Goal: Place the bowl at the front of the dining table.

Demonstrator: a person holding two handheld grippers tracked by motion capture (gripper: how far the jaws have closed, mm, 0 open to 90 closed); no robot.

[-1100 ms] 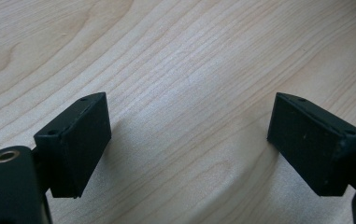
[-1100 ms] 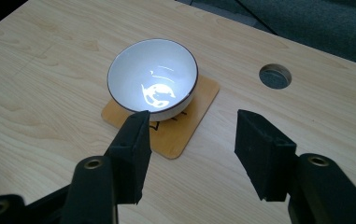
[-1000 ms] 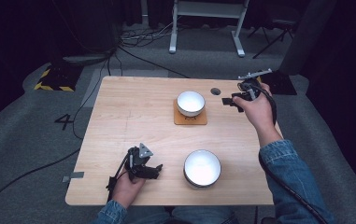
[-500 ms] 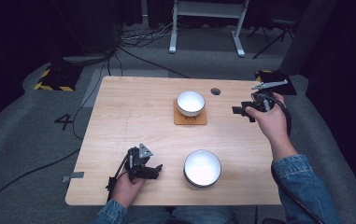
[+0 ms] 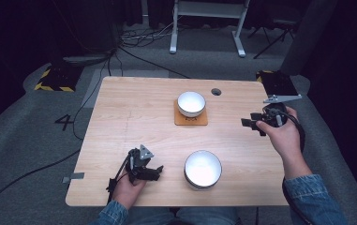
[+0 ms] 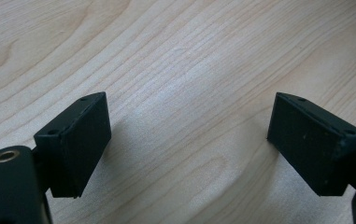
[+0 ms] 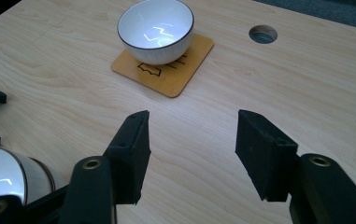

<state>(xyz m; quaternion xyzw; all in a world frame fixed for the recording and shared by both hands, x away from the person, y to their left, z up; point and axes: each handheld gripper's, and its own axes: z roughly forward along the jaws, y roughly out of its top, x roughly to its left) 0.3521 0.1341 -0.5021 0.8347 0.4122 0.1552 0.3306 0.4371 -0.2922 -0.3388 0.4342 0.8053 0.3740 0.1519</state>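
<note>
Your left gripper (image 5: 153, 174) sits low at the near-left of the wooden table (image 5: 129, 117), held in your left hand (image 5: 128, 187). Jaws stand wide apart; in the left gripper view there is bare wood grain between them, nothing gripped.

Your right gripper (image 5: 253, 125) is at the table's right edge, held up in your right hand (image 5: 284, 136), pointing in toward the table's middle. Jaws open to a moderate gap, empty, with bare tabletop between them in the right gripper view. The grey plate (image 5: 281, 98) on top of it shows in the high view.

Two white bowls on the table:
- far bowl (image 5: 191, 103) stands upright on a square wooden coaster (image 5: 191, 119), centre-far part of the table. In the right gripper view it lies ahead and left of your jaws, well apart from them; thin dark line at its rim
- near bowl (image 5: 203, 168) stands directly on the table near the front edge, just right of your left gripper, not touching it. Its edge shows at the lower left of the right gripper view

A round cable hole (image 5: 216, 92) sits in the tabletop, right of the far bowl
</note>
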